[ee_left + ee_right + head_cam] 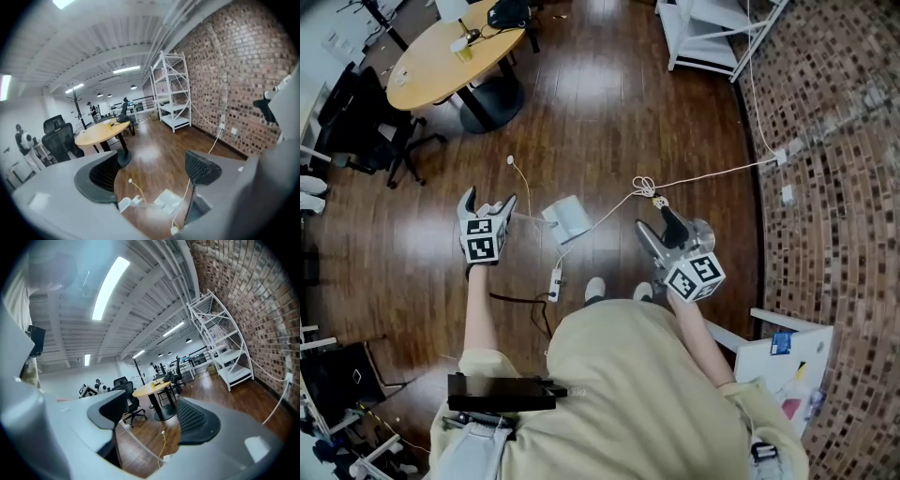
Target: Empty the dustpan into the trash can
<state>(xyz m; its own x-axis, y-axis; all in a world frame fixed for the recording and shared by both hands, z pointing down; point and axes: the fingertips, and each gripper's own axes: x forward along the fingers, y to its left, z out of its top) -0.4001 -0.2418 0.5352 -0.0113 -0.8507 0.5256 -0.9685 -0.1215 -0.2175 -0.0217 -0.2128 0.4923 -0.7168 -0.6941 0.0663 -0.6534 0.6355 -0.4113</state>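
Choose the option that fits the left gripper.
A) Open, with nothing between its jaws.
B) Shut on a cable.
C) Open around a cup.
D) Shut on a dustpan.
A: the left gripper shows its jaws wide apart in its own view, with only the wooden floor seen through the gap.

Dustpan (569,218): pale white, lying loose on the dark wood floor (609,122), tilted at an angle, nothing gripping it (which way it opens is hard to make out). White cable (712,173) runs right up to it.
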